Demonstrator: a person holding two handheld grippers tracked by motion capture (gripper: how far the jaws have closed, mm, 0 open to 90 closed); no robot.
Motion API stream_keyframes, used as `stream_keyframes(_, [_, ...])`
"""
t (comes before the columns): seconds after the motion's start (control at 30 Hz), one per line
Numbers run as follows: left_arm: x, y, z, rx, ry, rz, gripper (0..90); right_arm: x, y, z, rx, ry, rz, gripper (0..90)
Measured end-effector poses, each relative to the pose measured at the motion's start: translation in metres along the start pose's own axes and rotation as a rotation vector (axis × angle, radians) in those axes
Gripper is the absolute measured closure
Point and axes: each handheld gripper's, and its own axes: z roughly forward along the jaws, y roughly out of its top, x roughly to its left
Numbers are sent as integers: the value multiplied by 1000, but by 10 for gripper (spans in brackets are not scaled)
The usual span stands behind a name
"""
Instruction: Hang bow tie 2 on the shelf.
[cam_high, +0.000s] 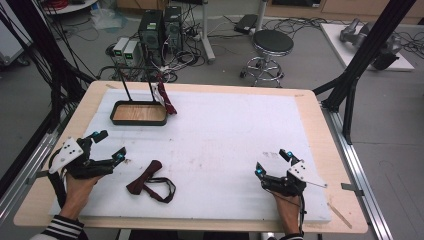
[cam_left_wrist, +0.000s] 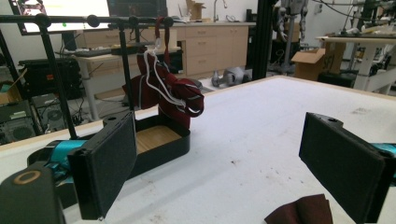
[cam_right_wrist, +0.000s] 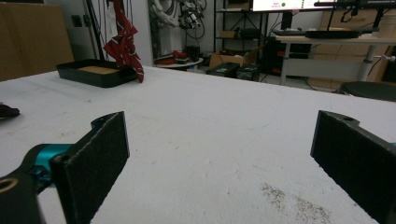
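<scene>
Maroon bow tie (cam_high: 150, 181) lies flat on the white pad of the desk (cam_high: 225, 145), near the front edge, just right of the left tool (cam_high: 107, 146) and well apart from the right tool (cam_high: 272, 162). Its dark strap (cam_high: 165, 190) loops out to the right of the bow; one wing points up toward the middle of the desk. In the left gripper view a corner of the maroon cloth (cam_left_wrist: 299, 212) shows low between the jaws, close to the right-hand jaw, not touched. Left tool: jaws spread wide, nothing between them. Right tool (cam_right_wrist: 219, 158): likewise released, jaws wide over bare pad. At the far left of the desk stands a black tray (cam_high: 116, 119) with a wooden floor and a rail on posts above it (cam_left_wrist: 93, 21); a second dark red tie (cam_left_wrist: 168, 95) with white cords already hangs there. Judgement on handling: the bow tie is cloth, light, limp, not fragile; it will sag and the strap will dangle and may snag on the tray or posts. It should not slip between the padded jaws. Best hold looks to be the centre knot, where the fabric is thickest, or the strap itself if it is meant to go over the rail. A pinch on a wing alone would likely let it fold and swing.
</scene>
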Motion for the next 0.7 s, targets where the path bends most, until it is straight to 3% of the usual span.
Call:
stream_keyframes(0.1, [1, 1, -2, 28, -9, 24, 119, 0, 0, 0, 0, 0, 0, 36])
stream_keyframes(0.3, [2, 6, -7, 78, -29, 31, 118, 0, 0, 0, -2, 0, -5, 36])
stream_keyframes(0.5, [-4, 17, -12, 150, -91, 58, 118, 0, 0, 0, -1, 0, -6, 36])
stream_keyframes(0.7, [-13, 25, -13, 281, -155, 77, 118, 0, 0, 0, -1, 0, -7, 36])
